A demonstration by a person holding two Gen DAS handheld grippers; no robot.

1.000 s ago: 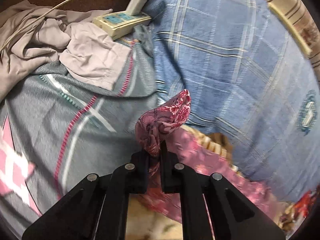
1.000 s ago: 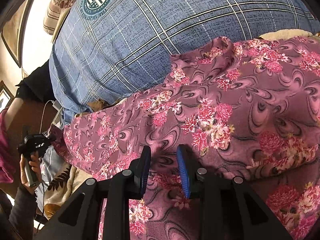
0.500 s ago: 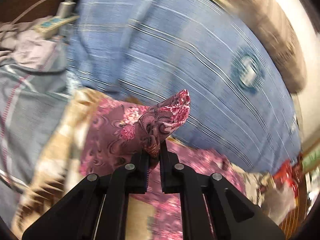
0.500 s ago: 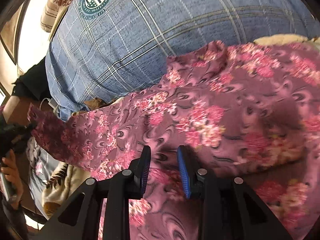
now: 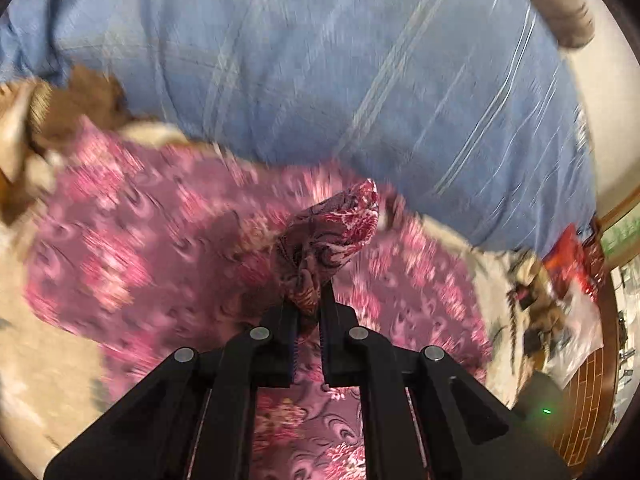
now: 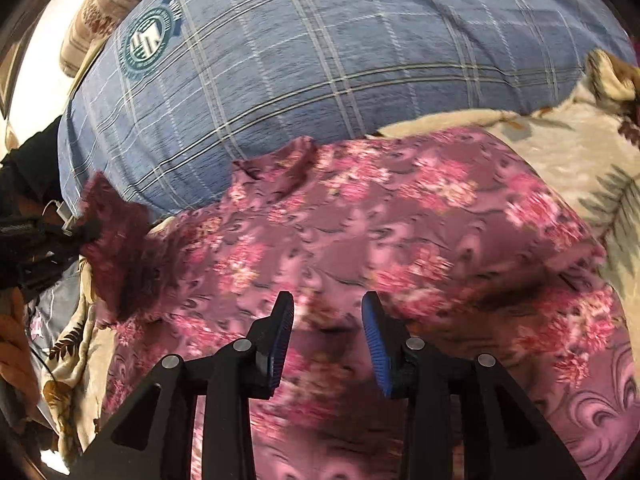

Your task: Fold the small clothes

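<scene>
Pillow borders floral garment; blanket beneath.

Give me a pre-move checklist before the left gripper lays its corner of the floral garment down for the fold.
1. Left gripper shut on a bunched corner of the floral garment: ok.
2. Right gripper free of cloth: ok; its jaws have just been opening, nothing pinched between them.
3. Floral garment spread on the cream leaf-print blanket: ok, though its far edge is rumpled against the blue plaid pillow.
4. Garment lying flat, without wrinkles: cannot tell, both views are blurred.
5. Landing spot for the held corner unobstructed: cannot tell; the right gripper hovers over the middle of the garment.
</scene>
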